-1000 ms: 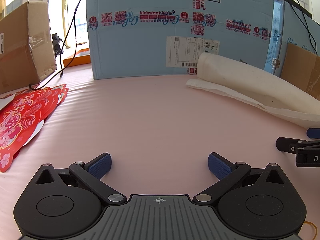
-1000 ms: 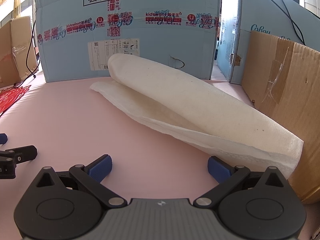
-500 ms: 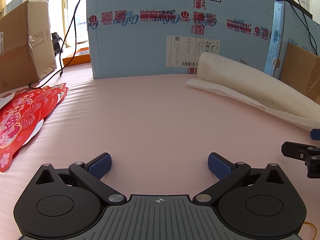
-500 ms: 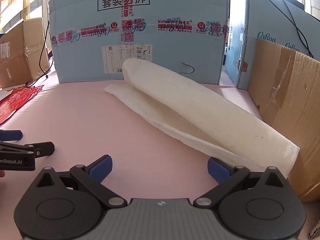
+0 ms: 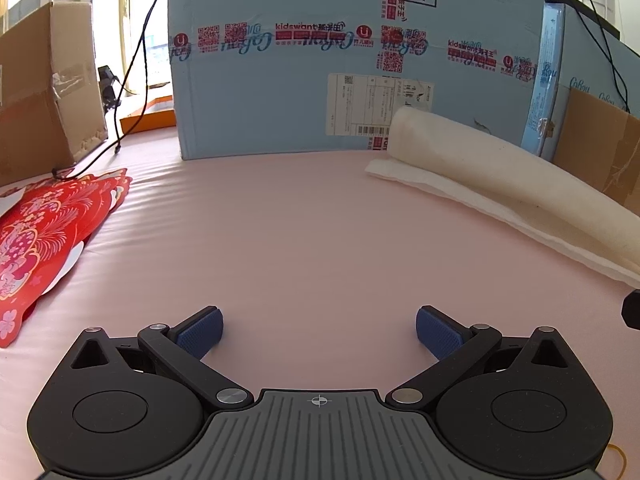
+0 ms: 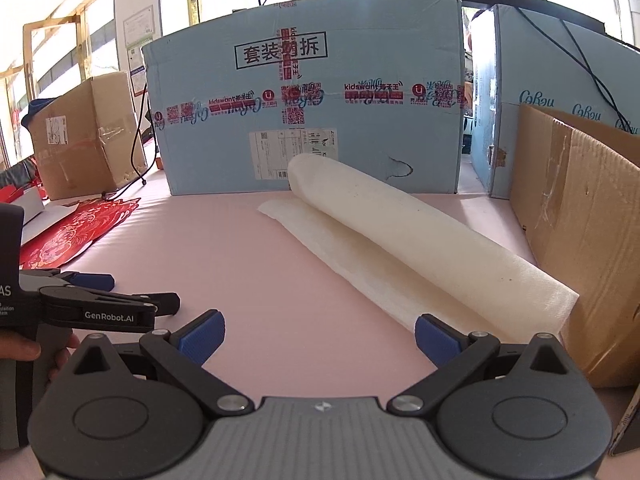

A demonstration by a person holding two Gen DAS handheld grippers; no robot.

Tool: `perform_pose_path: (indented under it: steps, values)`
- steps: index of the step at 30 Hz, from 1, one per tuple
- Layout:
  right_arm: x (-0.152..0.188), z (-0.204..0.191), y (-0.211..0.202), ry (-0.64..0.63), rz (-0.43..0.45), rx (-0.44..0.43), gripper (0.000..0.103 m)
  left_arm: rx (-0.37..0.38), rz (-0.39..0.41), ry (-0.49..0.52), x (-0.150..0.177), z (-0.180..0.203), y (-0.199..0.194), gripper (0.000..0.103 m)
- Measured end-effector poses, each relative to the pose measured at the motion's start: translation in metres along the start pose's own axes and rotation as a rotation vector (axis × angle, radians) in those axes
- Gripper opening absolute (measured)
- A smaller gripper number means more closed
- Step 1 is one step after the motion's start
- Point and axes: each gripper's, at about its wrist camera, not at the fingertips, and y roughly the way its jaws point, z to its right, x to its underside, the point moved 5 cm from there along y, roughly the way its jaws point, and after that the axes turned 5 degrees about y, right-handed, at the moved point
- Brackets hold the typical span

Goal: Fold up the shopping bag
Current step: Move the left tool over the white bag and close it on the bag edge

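A stack of flat red shopping bags with a gold and pink flower print lies at the left of the pink tabletop; it also shows in the right wrist view, the red bags. My left gripper hovers low over bare pink surface, open and holding nothing, right of the bags. It appears in the right wrist view too, the left gripper, held by a hand. My right gripper is open and holds nothing, near the end of a white rolled sheet.
A large light-blue carton walls off the back. Brown cardboard boxes stand at the left and right. The white rolled sheet lies along the right side. Black cables hang at the back left.
The right gripper has pulled back and up, sliding almost out of the left wrist view at its right edge. The left gripper has barely moved. Both stay open.
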Motion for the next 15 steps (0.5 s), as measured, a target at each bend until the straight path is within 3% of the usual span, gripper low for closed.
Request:
perform_pose_path:
  steps: [8,15]
  values:
    - [0.014,0.023,-0.024,-0.007,0.027,0.022,0.103,0.18,0.098,-0.049,-0.017,0.033,-0.02,0.103]
    - [0.032,0.044,-0.038,0.053,0.027,-0.02,0.103,0.412,0.087,-0.261,-0.037,0.062,-0.01,0.103]
